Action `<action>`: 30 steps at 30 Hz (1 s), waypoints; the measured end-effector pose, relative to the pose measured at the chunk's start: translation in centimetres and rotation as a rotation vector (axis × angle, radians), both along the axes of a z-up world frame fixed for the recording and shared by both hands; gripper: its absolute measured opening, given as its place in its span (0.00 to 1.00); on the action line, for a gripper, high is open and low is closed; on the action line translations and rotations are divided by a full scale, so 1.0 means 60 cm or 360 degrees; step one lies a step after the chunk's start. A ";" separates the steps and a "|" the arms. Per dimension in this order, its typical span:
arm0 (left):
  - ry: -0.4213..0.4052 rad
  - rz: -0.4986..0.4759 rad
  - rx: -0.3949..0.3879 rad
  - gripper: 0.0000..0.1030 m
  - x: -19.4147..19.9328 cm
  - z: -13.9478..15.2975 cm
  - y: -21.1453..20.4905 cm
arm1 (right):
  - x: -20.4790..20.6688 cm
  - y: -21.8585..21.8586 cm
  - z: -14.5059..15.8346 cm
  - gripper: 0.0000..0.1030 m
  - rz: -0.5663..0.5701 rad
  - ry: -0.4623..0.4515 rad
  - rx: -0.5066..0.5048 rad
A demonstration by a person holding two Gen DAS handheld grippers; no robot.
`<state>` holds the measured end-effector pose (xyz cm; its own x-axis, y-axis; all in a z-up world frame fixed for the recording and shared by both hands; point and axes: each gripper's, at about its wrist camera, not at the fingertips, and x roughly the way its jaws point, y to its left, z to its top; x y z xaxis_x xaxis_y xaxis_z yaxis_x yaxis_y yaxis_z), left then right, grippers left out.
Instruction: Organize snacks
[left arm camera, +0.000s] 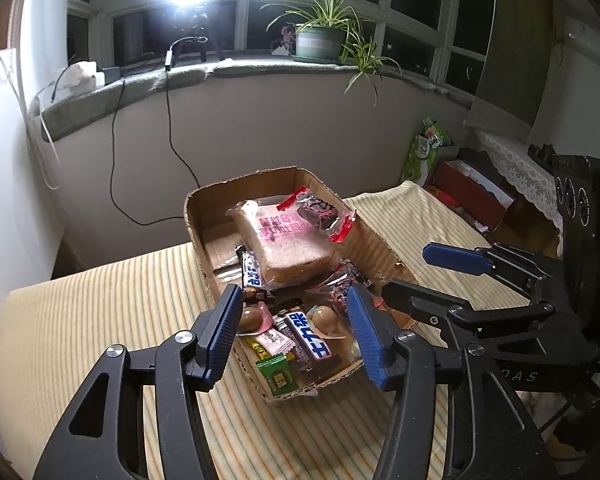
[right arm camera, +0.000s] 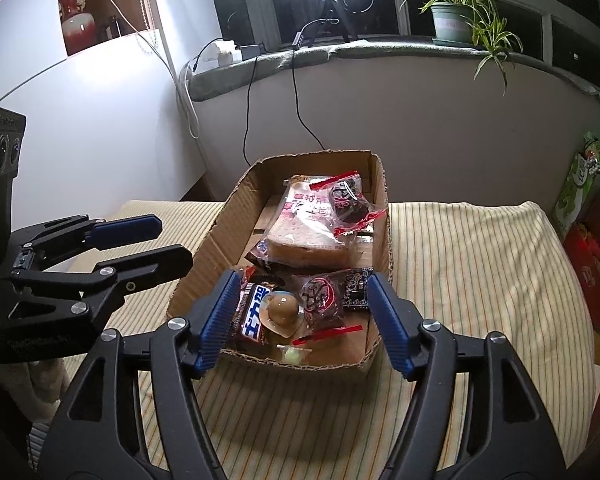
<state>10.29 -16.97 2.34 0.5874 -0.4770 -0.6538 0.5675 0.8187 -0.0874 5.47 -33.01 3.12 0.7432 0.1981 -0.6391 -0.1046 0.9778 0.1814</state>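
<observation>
While both grippers hang over the near end of the box, nothing is held. Striped worktop (right arm camera: 460, 264) carries one open cardboard box (right arm camera: 220, 236), and all the snacks sit inside it.

Bread (left arm camera: 288, 240), a bagged slice with pink print, is the biggest item; it lies mid-box, on top of other packets. A dark cake (right arm camera: 346, 200) in a red-edged clear wrapper rests against the bread's far right corner. A second dark cake (right arm camera: 320, 294) lies at the near end, right of the egg.

Bar (left arm camera: 308, 332), a dark wrapper with blue-white lettering, lies near the front wall; another like it pokes out from under the bread on the left. Egg (right arm camera: 282, 308), brown and vacuum-packed, is touching the bar; the left wrist view shows two such eggs, one either side of the bar. Green packet (left arm camera: 278, 374) sits against the front wall.

Left gripper (left arm camera: 294, 332): jaws wide apart, empty, above the near end. Right gripper (right arm camera: 300, 320): jaws wide apart, empty, just beside the left one, above the same end.
</observation>
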 end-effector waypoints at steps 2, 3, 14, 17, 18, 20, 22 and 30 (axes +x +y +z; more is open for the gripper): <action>-0.0012 0.0006 -0.0004 0.53 -0.005 0.003 0.003 | -0.005 0.002 0.003 0.74 -0.0003 -0.0009 0.0003; -0.0015 0.0008 -0.0008 0.54 -0.007 0.004 0.005 | -0.007 0.003 0.004 0.76 -0.0014 -0.0017 -0.0003; -0.0072 0.0093 -0.0019 0.63 -0.037 0.013 0.035 | -0.035 0.013 0.021 0.79 -0.0034 -0.0079 -0.0049; -0.0086 0.0132 -0.0035 0.70 -0.051 0.015 0.045 | -0.044 0.019 0.021 0.80 -0.0032 -0.0083 -0.0075; -0.0096 0.0155 -0.0036 0.72 -0.058 0.016 0.050 | -0.046 0.020 0.020 0.86 -0.0028 -0.0083 -0.0077; -0.0108 0.0184 -0.0036 0.76 -0.067 0.015 0.056 | -0.055 0.022 0.021 0.91 -0.0033 -0.0098 -0.0076; -0.0117 0.0208 -0.0033 0.78 -0.076 0.013 0.060 | -0.062 0.023 0.021 0.91 -0.0044 -0.0110 -0.0079; -0.0129 0.0302 0.0009 0.79 -0.094 0.008 0.071 | -0.078 0.020 0.021 0.91 -0.0077 -0.0106 -0.0037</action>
